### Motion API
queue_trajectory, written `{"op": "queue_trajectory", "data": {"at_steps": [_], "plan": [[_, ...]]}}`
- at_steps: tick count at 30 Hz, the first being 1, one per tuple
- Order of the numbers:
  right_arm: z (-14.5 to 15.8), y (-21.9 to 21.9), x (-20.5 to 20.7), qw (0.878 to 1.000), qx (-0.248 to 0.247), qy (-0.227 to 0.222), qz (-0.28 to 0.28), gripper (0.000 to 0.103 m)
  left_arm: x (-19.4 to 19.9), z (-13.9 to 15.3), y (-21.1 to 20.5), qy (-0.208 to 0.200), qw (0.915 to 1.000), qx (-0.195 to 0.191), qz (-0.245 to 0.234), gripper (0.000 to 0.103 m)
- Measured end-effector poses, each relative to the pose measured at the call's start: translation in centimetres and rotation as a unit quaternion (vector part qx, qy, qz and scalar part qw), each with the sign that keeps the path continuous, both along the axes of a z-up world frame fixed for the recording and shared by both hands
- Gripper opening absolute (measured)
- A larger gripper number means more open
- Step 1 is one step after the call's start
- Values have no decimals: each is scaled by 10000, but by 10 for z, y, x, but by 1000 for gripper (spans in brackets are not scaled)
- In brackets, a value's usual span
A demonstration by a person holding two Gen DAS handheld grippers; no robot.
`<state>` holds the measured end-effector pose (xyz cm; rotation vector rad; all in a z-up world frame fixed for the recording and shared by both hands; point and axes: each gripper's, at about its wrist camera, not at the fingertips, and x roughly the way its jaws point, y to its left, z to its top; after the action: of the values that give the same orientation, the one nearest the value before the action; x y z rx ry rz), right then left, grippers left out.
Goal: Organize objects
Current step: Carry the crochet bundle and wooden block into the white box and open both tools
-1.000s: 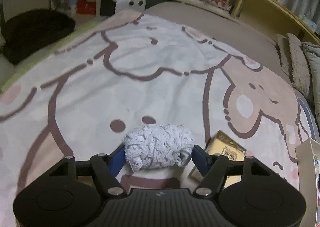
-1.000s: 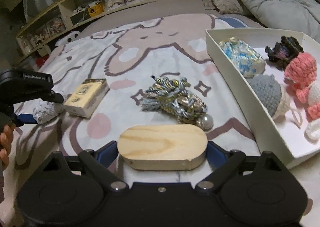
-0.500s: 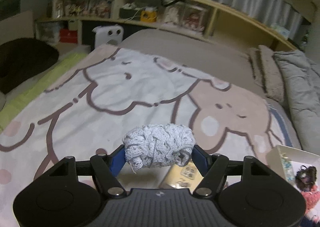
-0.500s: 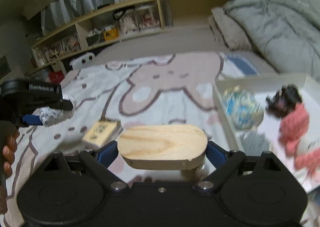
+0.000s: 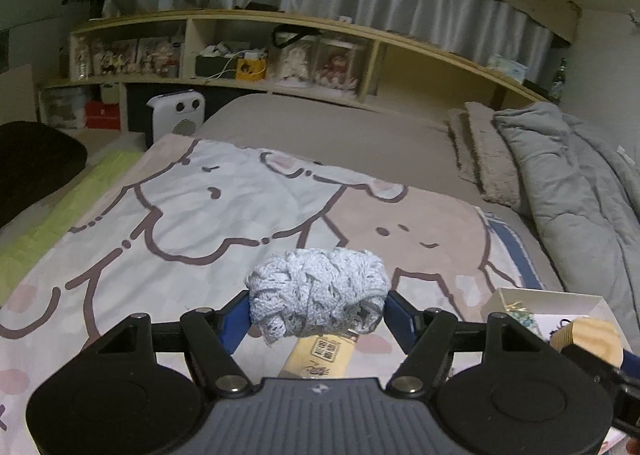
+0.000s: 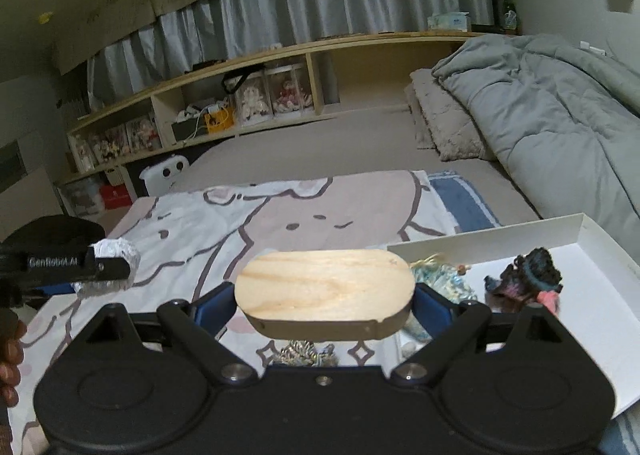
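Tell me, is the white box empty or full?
Partly full. The white box holds a dark crocheted toy and a blue-and-white knit, beside bare floor.

- I lift the left tongs [image 5: 318,305]; the pale knitted bundle [image 5: 318,297] now hangs clear above the blanket [image 5: 180,223].
- My right tongs [image 6: 324,297] raise the wooden oval block [image 6: 324,287] off the blanket too.

yarn ball [image 5: 318,291] – pale grey | oval block [image 6: 324,287] – light wood grain

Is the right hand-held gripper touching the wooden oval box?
Touching. The right wrist view shows the right hand-held gripper pads pressing both ends of the wooden oval box.
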<state>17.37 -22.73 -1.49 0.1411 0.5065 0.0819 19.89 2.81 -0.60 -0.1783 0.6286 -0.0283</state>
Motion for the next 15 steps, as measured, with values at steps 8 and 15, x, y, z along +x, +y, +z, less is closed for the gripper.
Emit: {"op": "queue_trajectory", "data": {"at_steps": [8, 15], "plan": [[18, -25, -6, 9998, -42, -180, 64, 94, -7, 6, -13, -109, 9996, -8, -253, 71], [28, -66, -8, 9993, -70, -250, -276, 94, -4, 6, -31, -65, 9985, -152, -521, 71]]}}
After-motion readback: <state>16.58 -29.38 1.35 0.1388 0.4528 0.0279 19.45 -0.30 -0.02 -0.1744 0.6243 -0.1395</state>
